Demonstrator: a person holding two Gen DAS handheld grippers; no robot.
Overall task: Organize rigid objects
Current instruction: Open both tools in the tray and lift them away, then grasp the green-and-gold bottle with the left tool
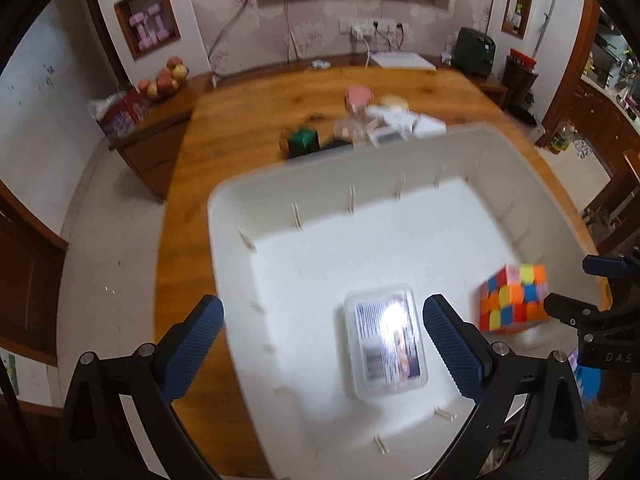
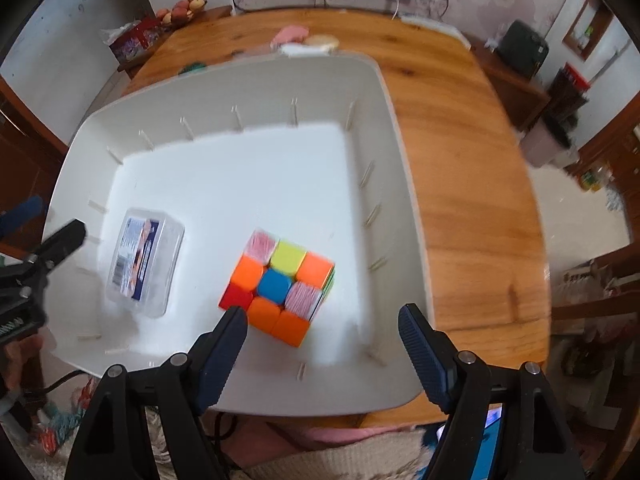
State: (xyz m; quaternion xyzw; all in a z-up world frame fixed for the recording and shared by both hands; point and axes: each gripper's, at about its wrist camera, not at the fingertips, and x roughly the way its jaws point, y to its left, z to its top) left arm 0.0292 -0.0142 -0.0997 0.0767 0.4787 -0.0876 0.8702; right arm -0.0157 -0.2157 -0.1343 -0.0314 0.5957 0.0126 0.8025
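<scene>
With both the left gripper (image 1: pixel 322 344) and right gripper (image 2: pixel 323 340) hovering spread and empty above the white bin (image 2: pixel 404 216), the puzzle cube (image 2: pixel 278 286) and clear plastic box (image 2: pixel 145 258) are lying well apart near its front edge, so further items should be going toward the bare far corners.

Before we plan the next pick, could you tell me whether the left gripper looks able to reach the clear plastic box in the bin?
Probably yes: the left gripper is open above the clear plastic box, with nothing between them.
</scene>
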